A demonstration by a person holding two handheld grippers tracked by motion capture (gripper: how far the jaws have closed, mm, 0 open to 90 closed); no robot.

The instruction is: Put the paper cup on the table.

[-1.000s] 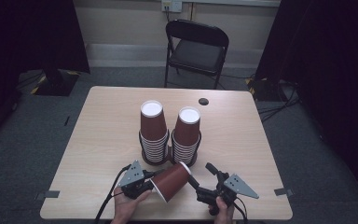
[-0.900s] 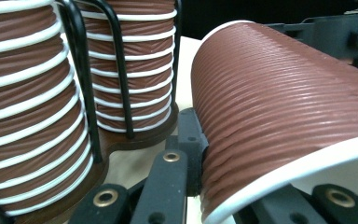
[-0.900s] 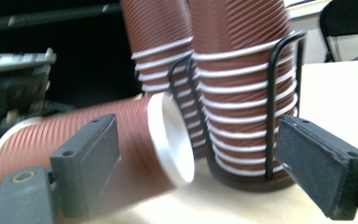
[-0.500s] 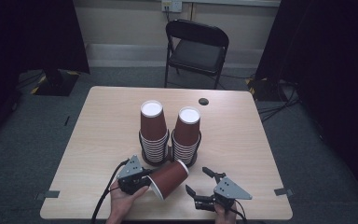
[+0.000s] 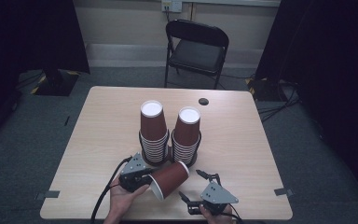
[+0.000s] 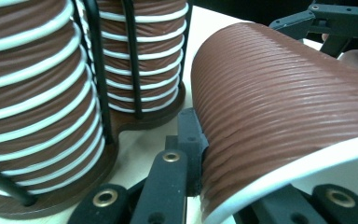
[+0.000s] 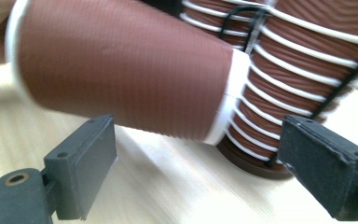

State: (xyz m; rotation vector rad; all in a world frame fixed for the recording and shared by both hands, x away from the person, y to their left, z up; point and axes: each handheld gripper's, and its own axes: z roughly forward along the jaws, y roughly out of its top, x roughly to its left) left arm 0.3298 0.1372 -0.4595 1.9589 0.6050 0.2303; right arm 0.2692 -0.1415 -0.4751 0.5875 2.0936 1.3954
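Two stacks of brown ribbed paper cups stand in wire holders at mid table, the left stack [image 5: 153, 133] beside the right stack [image 5: 186, 135]. A single brown cup [image 5: 170, 178] lies on its side just in front of them. My left gripper [image 5: 150, 183] is shut on its white rim, one jaw outside [image 6: 191, 140] against the wall of the cup [image 6: 284, 107]. My right gripper [image 5: 190, 183] stands open near the front edge. Its pads [image 7: 81, 163] sit wide apart below the cup [image 7: 121, 70], apart from it. A stack [image 7: 298, 60] rises behind.
A small black round thing [image 5: 203, 101] lies near the table's far edge. A black folding chair [image 5: 196, 46] stands beyond the table [image 5: 98, 121]. Both holders' brown bases [image 6: 135, 116] sit close behind the held cup.
My right gripper has drawn back from the cup's base toward the front edge. The left gripper has kept its hold while the cup shifted slightly.
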